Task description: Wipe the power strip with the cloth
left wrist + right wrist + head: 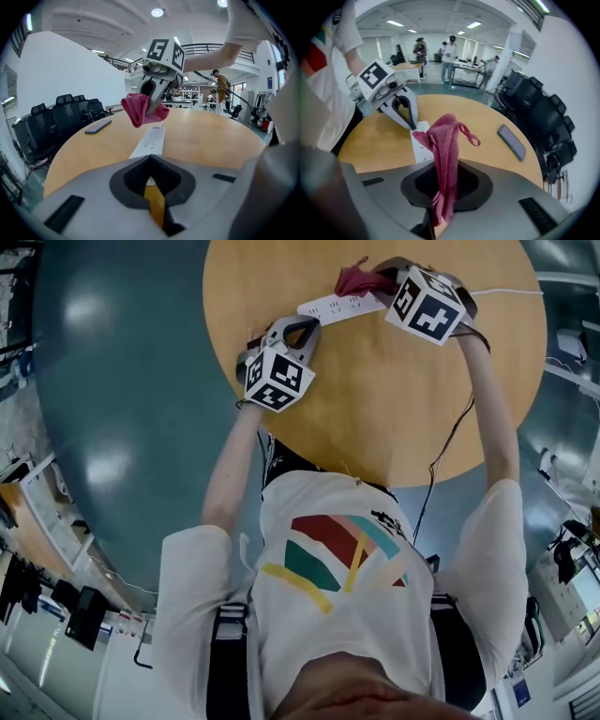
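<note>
- The right gripper has its jaws clamped on the red cloth. The cloth hangs just above the far end of the white power strip.
- The left gripper has its jaws pressed together, with the tips at the strip's near end.
- The strip lies long-ways from one gripper to the other on the round table.
- No words on the strip can be read.

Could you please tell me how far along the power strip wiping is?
Done: right gripper pinches the cloth; prior wiping can't be judged. In hand: shut left gripper sits at one end of the power strip, cloth hanging over the other. Left: wiping along the strip.
</note>
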